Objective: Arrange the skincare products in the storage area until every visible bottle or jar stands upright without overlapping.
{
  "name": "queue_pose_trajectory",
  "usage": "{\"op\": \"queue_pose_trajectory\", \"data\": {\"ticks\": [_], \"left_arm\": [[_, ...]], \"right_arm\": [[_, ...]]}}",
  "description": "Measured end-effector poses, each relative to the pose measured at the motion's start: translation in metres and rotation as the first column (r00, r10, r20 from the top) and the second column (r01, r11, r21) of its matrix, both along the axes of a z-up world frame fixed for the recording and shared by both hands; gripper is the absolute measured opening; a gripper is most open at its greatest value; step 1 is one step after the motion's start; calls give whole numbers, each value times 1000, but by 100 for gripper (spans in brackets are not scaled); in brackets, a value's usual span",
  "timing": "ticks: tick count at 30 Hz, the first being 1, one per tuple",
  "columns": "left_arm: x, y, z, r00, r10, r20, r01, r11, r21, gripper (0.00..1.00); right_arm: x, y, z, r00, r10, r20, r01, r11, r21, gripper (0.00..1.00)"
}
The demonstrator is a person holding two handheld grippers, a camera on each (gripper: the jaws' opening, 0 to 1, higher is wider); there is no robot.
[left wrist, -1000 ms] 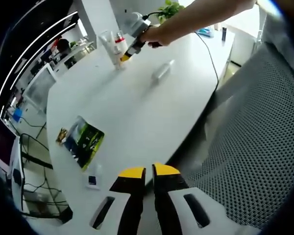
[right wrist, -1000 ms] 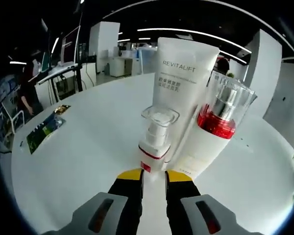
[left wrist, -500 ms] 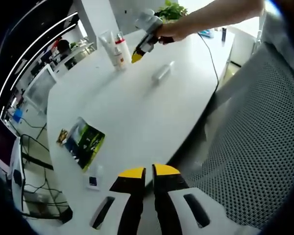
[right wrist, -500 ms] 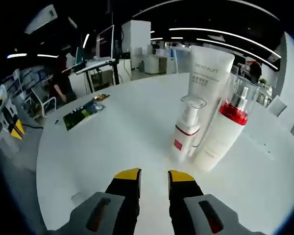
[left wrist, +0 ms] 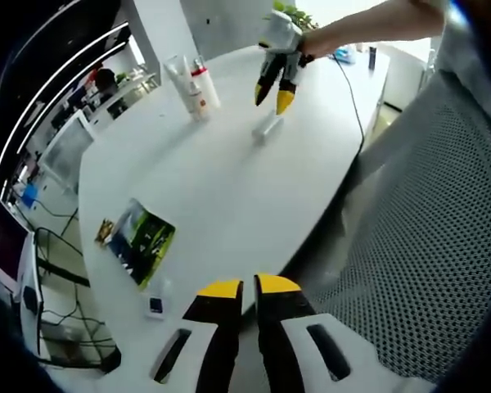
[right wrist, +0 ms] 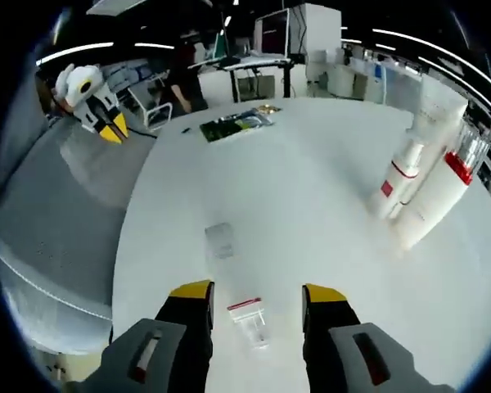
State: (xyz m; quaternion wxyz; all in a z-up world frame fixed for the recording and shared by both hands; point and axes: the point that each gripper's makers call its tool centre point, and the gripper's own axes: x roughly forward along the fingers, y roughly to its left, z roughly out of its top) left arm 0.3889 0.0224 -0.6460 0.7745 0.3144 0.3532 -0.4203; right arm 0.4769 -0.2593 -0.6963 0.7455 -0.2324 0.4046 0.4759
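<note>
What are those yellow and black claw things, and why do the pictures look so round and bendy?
Those claws are grabbers. A person holds one in each hand, and a tiny wide-eyed camera rides on each, which bends the picture round.

One picture looks out from the left grabber. Its claws sit close together near the table's edge, holding nothing. Far off you see a person's arm with the right grabber, claws open, above a small bottle lying on its side.

The other picture looks out from that right grabber. The lying bottle is between its open claws, not yet gripped. Three more stand together: a tall tube, a red-collared bottle and a little pump bottle. A leaflet lies farther away, and the left grabber peeks in.
</note>
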Motion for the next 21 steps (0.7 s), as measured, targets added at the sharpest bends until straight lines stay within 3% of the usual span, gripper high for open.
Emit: {"op": "queue_pose_trajectory", "data": {"ticks": [6,9,10,12,14,15,21], "left_arm": [[0,-1,1,1000,-8,6,8,1000,4,5],[-1,-1,0,1000,-10,6,10,1000,6,5],[0,-1,0,1000,-8,5,8,1000,8,5],[0,0,0,1000,-3,2,3,1000,8,5],[0,0,-1,1000,-2,0,2,1000,9,5],[0,0,0,1000,-2,-1,2,1000,7,5],[1,-1,2,1000,9,-2,-9,1000,-10,6]], "right_arm": [[-14,-4,-20,997,75,-17,-76,993,-89,34],[-12,-9,-31,996,81,-26,-83,991,-101,31],[-6,-9,-28,994,110,2,-110,991,-80,27],[-2,-10,-28,998,56,-12,-57,996,-62,21],[2,-13,-28,997,69,14,-68,994,-84,13],[1,-10,-26,994,98,38,-95,992,-86,13],[0,-10,-27,996,88,34,-84,990,-114,12]]}}
